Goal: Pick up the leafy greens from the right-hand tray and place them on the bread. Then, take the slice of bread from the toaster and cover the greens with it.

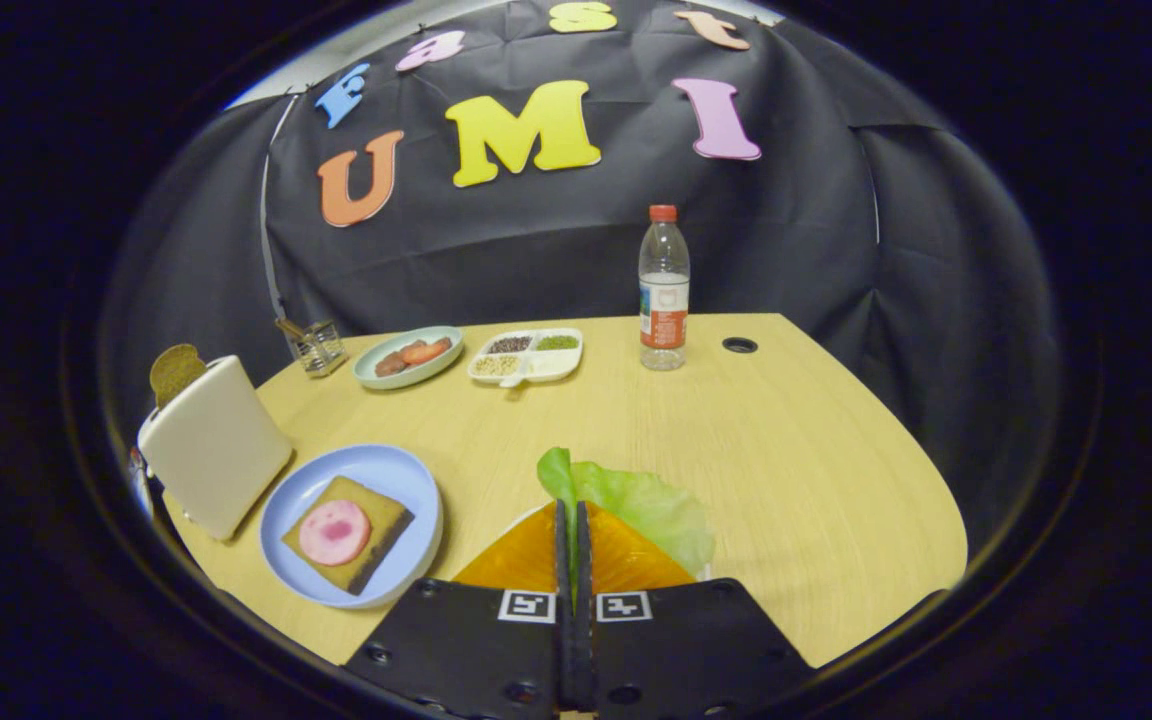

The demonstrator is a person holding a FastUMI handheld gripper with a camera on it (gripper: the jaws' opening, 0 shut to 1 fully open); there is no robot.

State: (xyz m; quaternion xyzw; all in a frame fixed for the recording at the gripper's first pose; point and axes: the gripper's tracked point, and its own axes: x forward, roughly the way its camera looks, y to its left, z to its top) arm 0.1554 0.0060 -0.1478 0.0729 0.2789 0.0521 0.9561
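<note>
A light green lettuce leaf (648, 505) lies over the orange tray (521, 560) just beneath my gripper (572, 508). The gripper is shut, and the leaf's edge is pinched between the two fingers, with the rest spreading to the right of the tips. To the left of the fingers, a blue plate (406, 475) holds a square slice of bread (348, 545) topped with a round pink slice (334, 532). Farther left stands a cream toaster (214, 445), and a brown bread slice (175, 371) sticks up out of its top.
Across the wooden table (786, 450), a water bottle (664, 290) with a red cap stands near a round cable hole (739, 345). A white divided dish (526, 356), a green plate of sausage pieces (408, 356) and a small glass jar (316, 346) line the back.
</note>
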